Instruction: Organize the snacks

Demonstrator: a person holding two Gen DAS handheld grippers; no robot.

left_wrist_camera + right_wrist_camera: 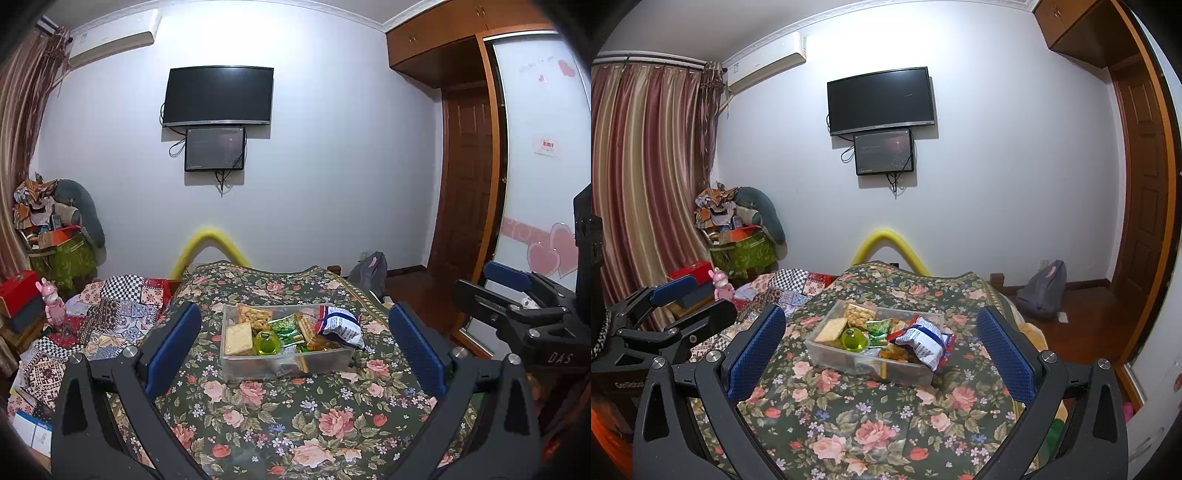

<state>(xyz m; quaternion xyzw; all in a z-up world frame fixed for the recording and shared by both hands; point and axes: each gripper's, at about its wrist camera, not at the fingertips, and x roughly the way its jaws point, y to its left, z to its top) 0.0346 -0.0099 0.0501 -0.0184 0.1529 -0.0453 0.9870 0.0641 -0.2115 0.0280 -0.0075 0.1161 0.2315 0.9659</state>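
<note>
Left wrist view: my left hand-held gripper (295, 345) and right hand-held gripper (881, 350) both hang wide, empty. The bin (236, 363) sits on the bed (295, 417), a blue bag (341, 326) overhanging its rim — I'd pinch that bag's middle gently and tuck it inside.

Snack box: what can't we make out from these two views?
- Snack box bottom layer, both views: buried under upper packets, blurred through the frosted wall.
- Blue-white bag print: too small to read.
- Green round item: can't tell what it is.
- Right tool, left view: cut off by the frame edge.
</note>
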